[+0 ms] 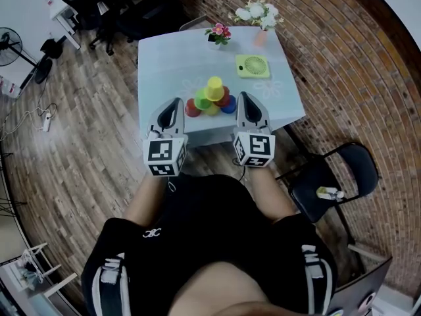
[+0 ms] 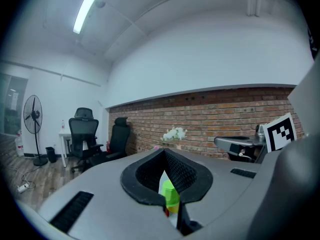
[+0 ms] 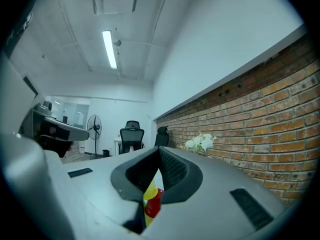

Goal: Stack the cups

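Flanking cup pyramid [image 1: 212,101] on table [image 1: 164,64], yellow cup [image 1: 214,89] topmost: left gripper [image 1: 175,104], right gripper [image 1: 245,99], both clenched, empty. Pink vase [image 1: 260,37] holds white flowers [image 1: 258,12].

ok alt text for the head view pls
A small pyramid of coloured plastic cups, a yellow cup on top, stands on a pale blue table. A person in black holds a grey left claw and right claw either side of it, both shut.

A pale tabletop [image 1: 168,61] beside a brick wall [image 1: 342,64] carries a flat green fan [image 1: 252,65], a pot of pink flowers [image 1: 218,33] and a vase of white flowers [image 1: 260,15], with a black chair [image 1: 332,173] near its right corner.
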Motion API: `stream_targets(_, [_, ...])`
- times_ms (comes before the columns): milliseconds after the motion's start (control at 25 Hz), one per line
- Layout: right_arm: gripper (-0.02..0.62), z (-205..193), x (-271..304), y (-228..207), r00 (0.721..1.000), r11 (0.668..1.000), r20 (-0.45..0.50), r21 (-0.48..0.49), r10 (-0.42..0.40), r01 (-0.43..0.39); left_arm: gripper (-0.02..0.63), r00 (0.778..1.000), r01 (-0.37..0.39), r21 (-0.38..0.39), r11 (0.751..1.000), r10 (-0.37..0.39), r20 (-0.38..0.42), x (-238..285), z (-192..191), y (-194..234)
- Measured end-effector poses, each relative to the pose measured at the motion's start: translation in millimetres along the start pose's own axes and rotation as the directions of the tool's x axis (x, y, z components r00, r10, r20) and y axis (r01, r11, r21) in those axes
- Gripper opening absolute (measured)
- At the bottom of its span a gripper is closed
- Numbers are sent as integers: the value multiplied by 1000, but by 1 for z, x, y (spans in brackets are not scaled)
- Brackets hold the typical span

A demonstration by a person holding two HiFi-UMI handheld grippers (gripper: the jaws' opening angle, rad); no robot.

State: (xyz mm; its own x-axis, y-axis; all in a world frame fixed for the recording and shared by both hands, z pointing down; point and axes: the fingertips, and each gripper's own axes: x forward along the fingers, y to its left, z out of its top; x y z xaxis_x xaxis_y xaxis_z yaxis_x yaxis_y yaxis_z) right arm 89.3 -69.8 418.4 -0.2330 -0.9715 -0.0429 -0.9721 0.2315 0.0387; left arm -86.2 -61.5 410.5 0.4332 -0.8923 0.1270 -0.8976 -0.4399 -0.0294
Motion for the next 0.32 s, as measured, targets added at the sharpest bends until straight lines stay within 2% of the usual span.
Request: stream_targets(320, [0,-4,-3,0,1000,1000,-6,10,5,-5,2,1000,-5,5,1000,5,5,-3,1,-4])
